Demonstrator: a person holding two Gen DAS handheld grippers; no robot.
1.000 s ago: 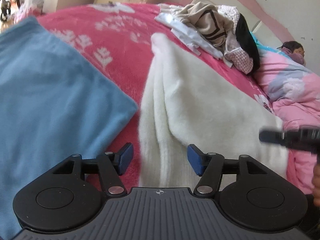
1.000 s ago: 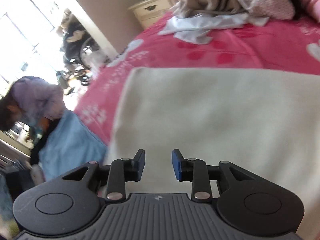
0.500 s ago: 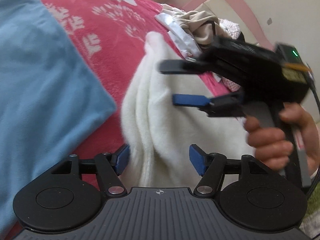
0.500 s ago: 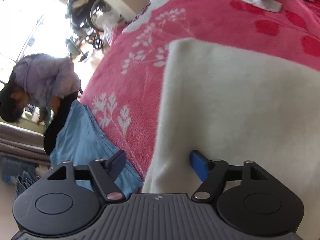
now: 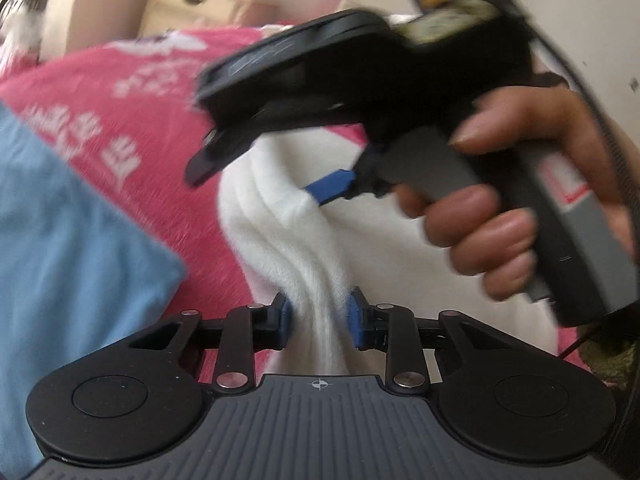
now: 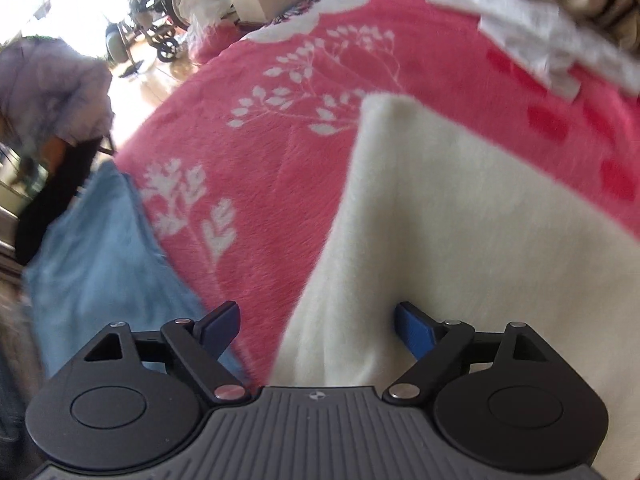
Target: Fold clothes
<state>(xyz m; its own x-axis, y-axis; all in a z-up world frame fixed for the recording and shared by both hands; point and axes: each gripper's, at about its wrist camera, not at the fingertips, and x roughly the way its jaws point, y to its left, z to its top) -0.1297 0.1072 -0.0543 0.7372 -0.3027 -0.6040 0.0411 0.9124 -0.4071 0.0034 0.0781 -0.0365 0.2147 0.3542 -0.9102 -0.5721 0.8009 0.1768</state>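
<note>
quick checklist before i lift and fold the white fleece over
1. Left gripper shut on the bunched edge of the white fleece: ok.
2. Right gripper holding the fleece: not ok, it is wide open, straddling the edge.
3. Right gripper far enough along the same edge from the left one: ok, it sits further up the edge in the left wrist view.
4. Blue cloth apart from the fleece: ok, pink blanket shows between them.
5. Clothes pile apart from the fleece: ok.
6. All layers caught in the left grip: cannot tell.
</note>
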